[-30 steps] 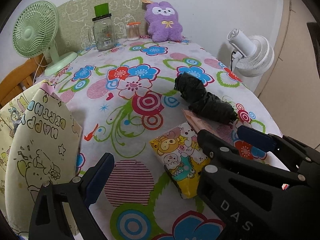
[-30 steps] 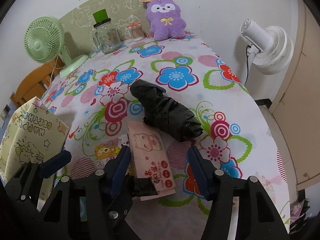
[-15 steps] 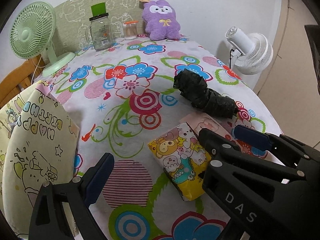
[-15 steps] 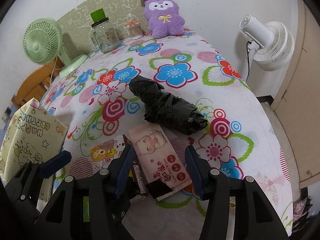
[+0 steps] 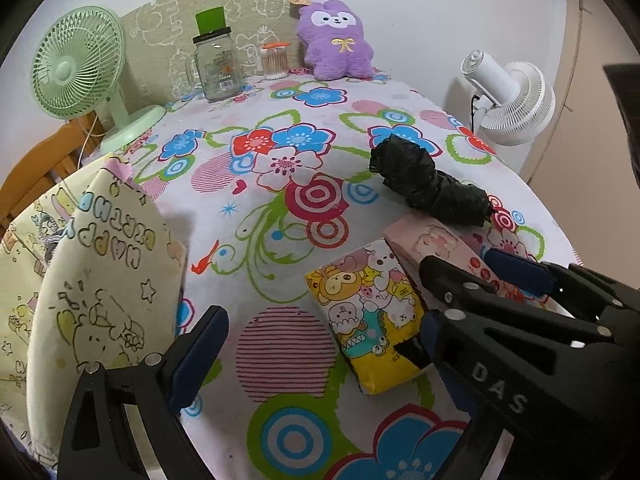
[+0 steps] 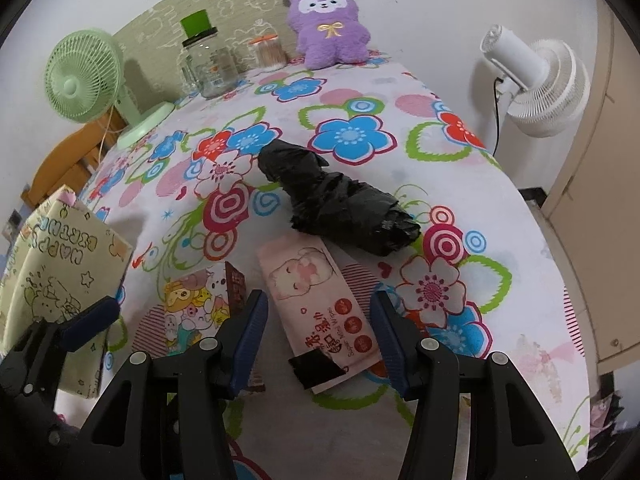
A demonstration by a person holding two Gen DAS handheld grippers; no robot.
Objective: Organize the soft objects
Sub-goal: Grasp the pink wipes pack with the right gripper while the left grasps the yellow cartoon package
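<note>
grippers: 2, black frames, blue pads.
right gripper (image 6: pixel 318 330): jaws spread astride the near end of the pink wipes pack; blue pads (image 6: pixel 251 330) either side, not pressing it. Jaws closed in slightly within the last second, steady since.
left gripper (image 5: pixel 316 320): jaws spread wide, nothing between them; sits just left of the yellow pack.
soft packs: 2. Flat pink wet-wipes pack with a cartoon face (image 6: pixel 316 300) and yellow cartoon-print tissue pack (image 5: pixel 370 316), side by side, touching, near table edge.
black bundle: 1, crumpled black plastic bag roll (image 6: pixel 340 204), just beyond the pink pack.
gift bag: 1, cream "Happy Birthday" paper bag (image 5: pixel 96 276), left edge of the table.
plush: 1, purple bear-like toy (image 5: pixel 338 42), far end by the wall.
fans: 2. Green desk fan (image 5: pixel 76 64) on the table, white fan (image 5: pixel 516 108) beside it.
jars: 2. Clear glass jar with green cap (image 5: pixel 216 64), small cotton-swab tub (image 5: pixel 275 60).
table (image 5: pixel 248 184): 1, floral cloth.
</note>
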